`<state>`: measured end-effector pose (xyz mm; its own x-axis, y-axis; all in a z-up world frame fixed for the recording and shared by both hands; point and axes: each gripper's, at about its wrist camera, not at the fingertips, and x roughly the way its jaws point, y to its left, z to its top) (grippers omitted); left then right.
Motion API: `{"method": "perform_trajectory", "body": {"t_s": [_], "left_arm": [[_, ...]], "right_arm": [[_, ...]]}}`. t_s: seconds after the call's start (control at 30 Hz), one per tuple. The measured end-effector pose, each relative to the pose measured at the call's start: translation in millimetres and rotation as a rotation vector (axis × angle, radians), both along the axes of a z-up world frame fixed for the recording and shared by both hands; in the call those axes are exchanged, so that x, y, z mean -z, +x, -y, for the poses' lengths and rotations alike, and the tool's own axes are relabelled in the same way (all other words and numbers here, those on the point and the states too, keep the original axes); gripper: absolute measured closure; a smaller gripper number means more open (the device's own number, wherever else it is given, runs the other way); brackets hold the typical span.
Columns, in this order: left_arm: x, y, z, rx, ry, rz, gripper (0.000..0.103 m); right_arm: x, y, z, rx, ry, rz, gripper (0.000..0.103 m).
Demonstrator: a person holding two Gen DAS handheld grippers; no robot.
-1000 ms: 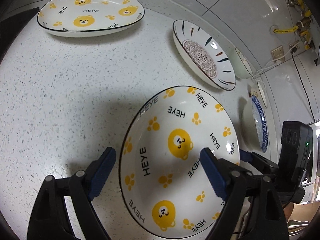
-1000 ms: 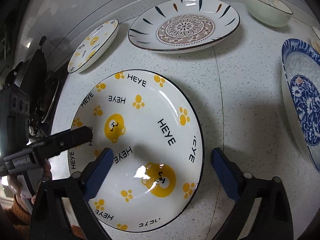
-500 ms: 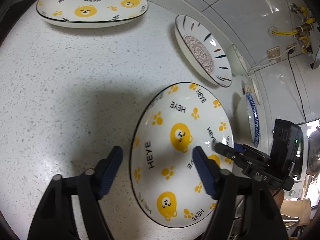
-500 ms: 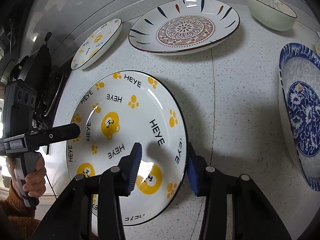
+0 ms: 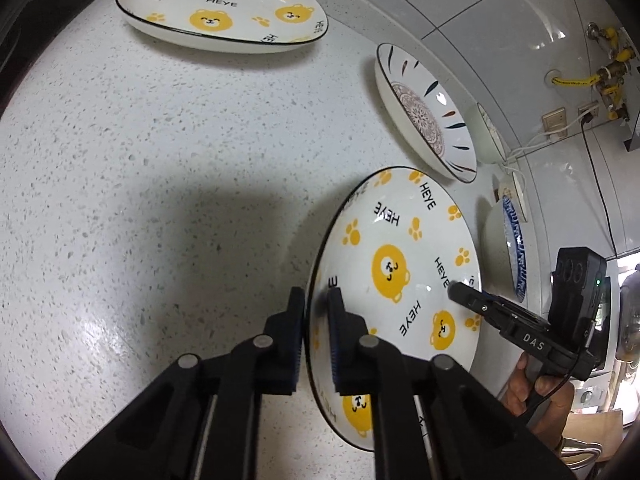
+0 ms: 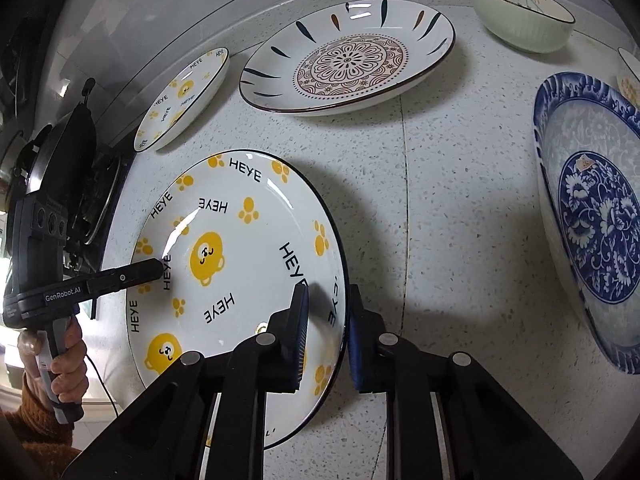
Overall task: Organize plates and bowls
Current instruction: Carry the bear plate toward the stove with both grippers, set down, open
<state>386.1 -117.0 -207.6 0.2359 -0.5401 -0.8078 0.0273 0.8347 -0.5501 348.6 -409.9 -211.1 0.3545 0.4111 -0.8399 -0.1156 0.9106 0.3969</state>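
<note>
On the speckled countertop (image 5: 160, 160), near its front edge, lies the nearer bear plate (image 5: 400, 272), and both grippers have taken it by opposite sides of the rim. The left gripper (image 5: 316, 320) has its two fingers drawn together on the plate's left rim, one pad under the edge and one over it. The right gripper (image 6: 326, 320) straddles the right rim the same way; its jaws are closing the last little bit, with the rim between the pads. Holding a wide, shallow plate at two opposite points looks meant to keep it level when it comes up, since a single pinch on a glazed lip would let it tip. A second bear plate (image 5: 224, 4) sits toward the back left corner, the likely partner for stacking. The mandala plate (image 6: 348, 60), green bowl (image 6: 520, 16) and blue floral bowl (image 6: 592, 216) stand apart along the back and right.
</note>
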Motion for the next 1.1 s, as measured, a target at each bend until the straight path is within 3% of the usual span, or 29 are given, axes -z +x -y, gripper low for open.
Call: {"method": "perform_trajectory", "body": {"t_s": [0.3, 0.53, 0.8, 1.1], "left_arm": [[-19, -22, -26, -0.042, -0.038, 0.008, 0.093], [-35, -65, -99, -0.149, -0.044, -0.005, 0.093], [-21, -109, -176, -0.263, 0.041, -0.031, 0.092], [-3, -120, -199, -0.266, 0.071, -0.050, 0.091]], "right_arm": [[-20, -9, -12, 0.018, -0.007, 0.022, 0.087], [-35, -20, -62, -0.070, 0.006, 0.024, 0.087], [-14, -34, -153, -0.220, 0.031, -0.025, 0.087], [8, -42, -198, -0.283, -0.023, -0.067, 0.087]]}}
